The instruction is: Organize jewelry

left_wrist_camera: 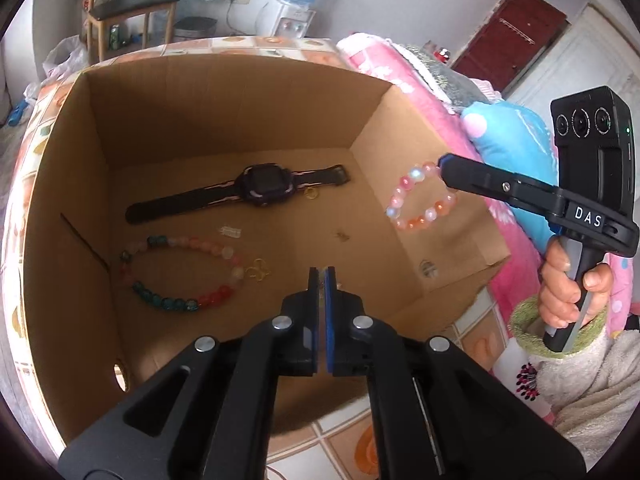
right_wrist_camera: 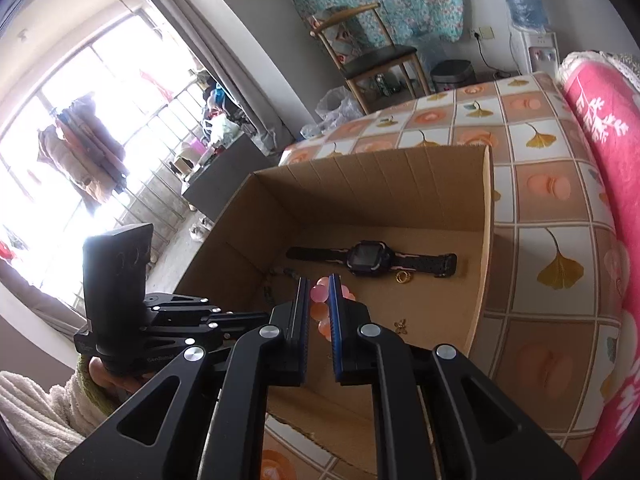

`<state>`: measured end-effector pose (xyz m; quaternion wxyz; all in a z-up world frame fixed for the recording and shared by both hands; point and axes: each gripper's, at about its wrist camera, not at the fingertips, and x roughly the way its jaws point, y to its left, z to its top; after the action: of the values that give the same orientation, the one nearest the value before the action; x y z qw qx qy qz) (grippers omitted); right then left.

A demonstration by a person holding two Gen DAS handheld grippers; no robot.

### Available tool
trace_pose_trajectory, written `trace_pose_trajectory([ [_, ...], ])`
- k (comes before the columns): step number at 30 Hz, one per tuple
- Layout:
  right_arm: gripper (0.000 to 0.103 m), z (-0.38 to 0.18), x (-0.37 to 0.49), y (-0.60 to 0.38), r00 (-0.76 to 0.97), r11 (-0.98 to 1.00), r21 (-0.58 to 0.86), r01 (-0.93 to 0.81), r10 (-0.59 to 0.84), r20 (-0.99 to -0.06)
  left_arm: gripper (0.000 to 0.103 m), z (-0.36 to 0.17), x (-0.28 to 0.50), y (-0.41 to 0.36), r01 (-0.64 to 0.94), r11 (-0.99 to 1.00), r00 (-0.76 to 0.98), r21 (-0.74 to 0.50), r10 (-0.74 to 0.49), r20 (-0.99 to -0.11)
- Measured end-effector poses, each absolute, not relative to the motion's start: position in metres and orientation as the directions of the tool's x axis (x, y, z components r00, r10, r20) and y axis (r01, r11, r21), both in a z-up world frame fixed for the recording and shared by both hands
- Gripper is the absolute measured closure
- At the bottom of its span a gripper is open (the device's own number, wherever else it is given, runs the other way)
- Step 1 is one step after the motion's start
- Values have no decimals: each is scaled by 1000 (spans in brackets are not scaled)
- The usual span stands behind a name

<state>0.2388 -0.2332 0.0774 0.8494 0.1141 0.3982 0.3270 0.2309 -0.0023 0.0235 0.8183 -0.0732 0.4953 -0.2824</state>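
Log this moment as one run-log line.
right gripper: shut on pink bead bracelet, over cardboard box | left gripper: shut, empty | in box: watch, multicolour bead bracelet

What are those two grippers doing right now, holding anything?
Left gripper: shut, holding nothing visible.
Right gripper: shut on the pink bead bracelet, above the cardboard box.

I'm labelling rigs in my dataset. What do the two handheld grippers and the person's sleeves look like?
Both the left gripper and right gripper are matte black with silver pivot bolts and blue-edged fingers. The right one carries white "DAS" lettering and a black three-lens camera block. The fluffy cream sleeves have green knitted cuffs.
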Motion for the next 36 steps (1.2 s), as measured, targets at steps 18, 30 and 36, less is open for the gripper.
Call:
trace_pose_trajectory([
  [18, 93, 78, 237, -217, 429, 854, 277, -440, 471, -771, 74, 50, 204, 21, 337, 880, 490, -334, -467, -736],
  [30, 43, 125, 173, -234, 642, 893, 260, -366, 445, -625, 17, 85, 158, 24, 273, 945, 636, -179, -317, -704],
  [36, 13, 127, 130, -224, 773, 956, 148, -255, 293, -563, 10, 98, 139, 36, 154, 982, 704, -107, -185, -685],
])
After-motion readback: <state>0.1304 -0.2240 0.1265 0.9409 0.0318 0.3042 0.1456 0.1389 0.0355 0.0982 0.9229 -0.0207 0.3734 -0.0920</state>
